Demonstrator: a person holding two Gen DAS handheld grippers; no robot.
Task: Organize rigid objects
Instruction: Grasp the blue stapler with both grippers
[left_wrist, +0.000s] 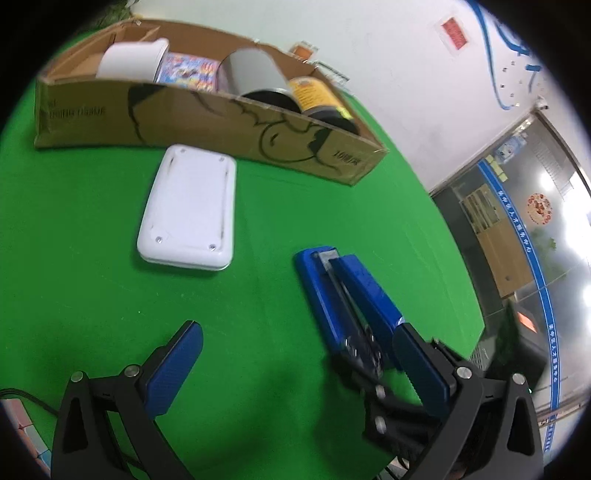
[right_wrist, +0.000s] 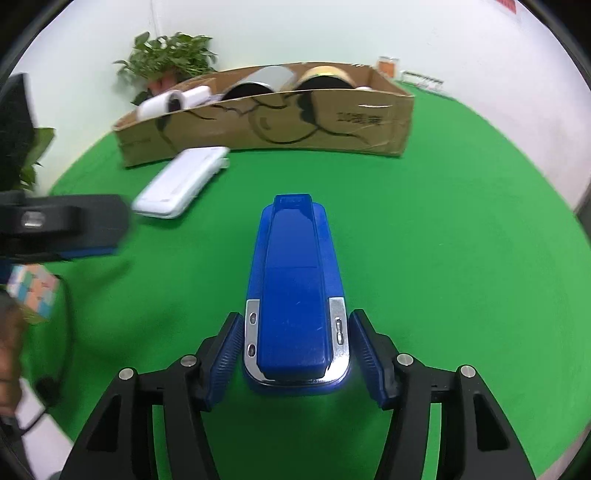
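A blue stapler lies on the green cloth, pointing toward the cardboard box. My right gripper straddles its near end, with both ribbed pads against the metal sides. In the left wrist view the stapler sits just inside the right finger of my left gripper, which is open wide over bare cloth. A white flat device lies bottom up in front of the box. The left gripper shows blurred at the left edge of the right wrist view.
The box holds a white roll, a grey cylinder and a yellow-labelled jar. A pastel puzzle cube and a hand are at the left. A potted plant stands behind. The table edge drops off at the right.
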